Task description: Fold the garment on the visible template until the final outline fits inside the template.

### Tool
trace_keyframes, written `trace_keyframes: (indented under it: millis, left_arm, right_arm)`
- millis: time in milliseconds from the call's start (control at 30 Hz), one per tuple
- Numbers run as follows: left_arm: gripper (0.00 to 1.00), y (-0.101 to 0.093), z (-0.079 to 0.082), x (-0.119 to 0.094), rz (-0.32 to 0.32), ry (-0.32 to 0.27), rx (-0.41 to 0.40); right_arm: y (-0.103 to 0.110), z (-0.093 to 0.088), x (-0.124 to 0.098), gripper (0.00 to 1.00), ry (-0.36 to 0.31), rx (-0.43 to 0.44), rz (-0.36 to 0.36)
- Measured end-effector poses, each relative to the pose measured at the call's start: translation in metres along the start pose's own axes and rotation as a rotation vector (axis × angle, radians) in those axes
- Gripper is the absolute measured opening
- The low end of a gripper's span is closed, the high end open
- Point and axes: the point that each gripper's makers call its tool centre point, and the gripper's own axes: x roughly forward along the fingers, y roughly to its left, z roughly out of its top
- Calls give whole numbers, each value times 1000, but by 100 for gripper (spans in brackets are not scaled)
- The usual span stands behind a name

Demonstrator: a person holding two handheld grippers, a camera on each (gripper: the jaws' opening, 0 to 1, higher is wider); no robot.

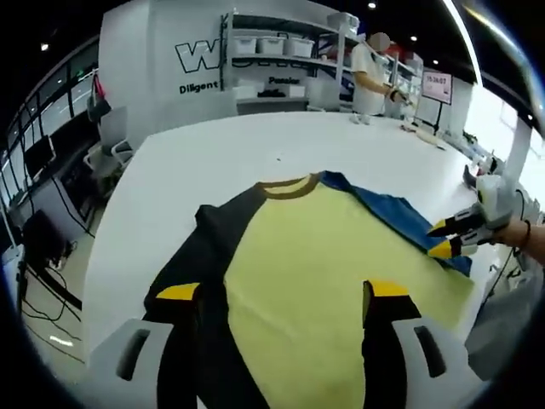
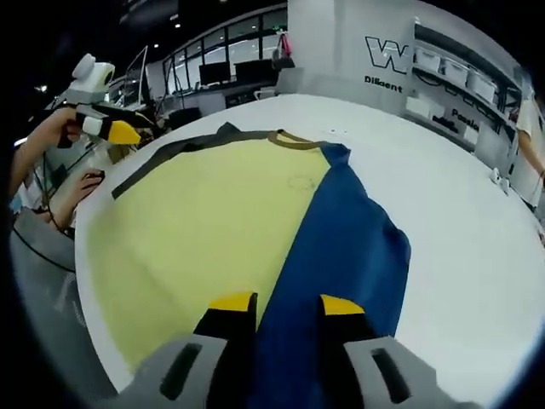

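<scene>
Yellow-bodied raglan shirt with one black and one blue sleeve (image 1: 332,256) lies flat mid-frame on white worktop (image 1: 204,153); left tongs (image 1: 285,294) and right tongs (image 2: 285,305) parted, empty; uneven grabs risk skewed fold.

- Left gripper view sits low and close over the garment's (image 1: 332,256) black sleeve side, looking up the white counter (image 1: 213,162) toward the lettered wall (image 1: 192,60) and shelves (image 1: 281,51).
- Right gripper view hovers just above the blue sleeve side, angled across the garment (image 2: 221,221) toward the windows (image 2: 221,51).
- Both share the yellow body, brown collar and counter; each catches the other gripper at its edge: right gripper (image 1: 450,237), left gripper (image 2: 115,128).
</scene>
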Motion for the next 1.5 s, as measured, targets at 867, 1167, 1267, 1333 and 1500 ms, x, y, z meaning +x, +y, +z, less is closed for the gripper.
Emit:
trace_keyframes:
  millis: [867,1167,1267,1333,1500]
  left_arm:
    - [68,-146,-4,12,-371,19,133]
    - [60,-222,-9,22,-564,35,136]
    - [57,-240,-11,28,-594,39,141]
    - [54,-257,-12,33,-633,38,143]
    - [52,-284,-17,46,-688,50,160]
  right_arm:
    - [-31,19,-30,0,-31,190,-20]
    - [-46,31,-39,0,-46,206,-30]
    - [-46,36,-40,0,-61,254,-10]
    - [-47,36,-40,0,-57,263,-8]
    - [-46,41,-42,0,-69,270,-2]
